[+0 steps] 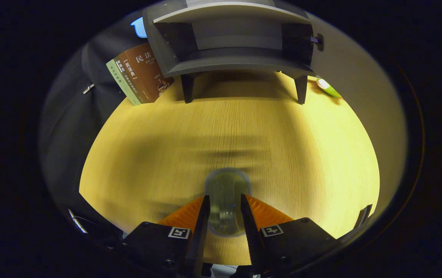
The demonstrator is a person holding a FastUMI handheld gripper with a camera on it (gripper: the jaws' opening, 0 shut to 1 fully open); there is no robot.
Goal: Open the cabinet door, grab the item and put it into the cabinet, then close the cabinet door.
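Observation:
A clear glass cup (226, 185) sits between my fingers, and both fingers press on its sides. My gripper (224, 197) is shut on it above the wooden table (147, 154). Well beyond the fingers stands the grey cabinet (228, 61) on short legs at the table's far edge. Its front is open and I see a dark inside with a shelf. A small knob (318, 41) sticks out at its right edge. I cannot tell whether the cup touches the table.
Two books (140, 75) lean against the cabinet's left side. A green and white object (328, 88) lies on the table right of the cabinet's right leg. Bare tabletop stretches between the fingers and the cabinet.

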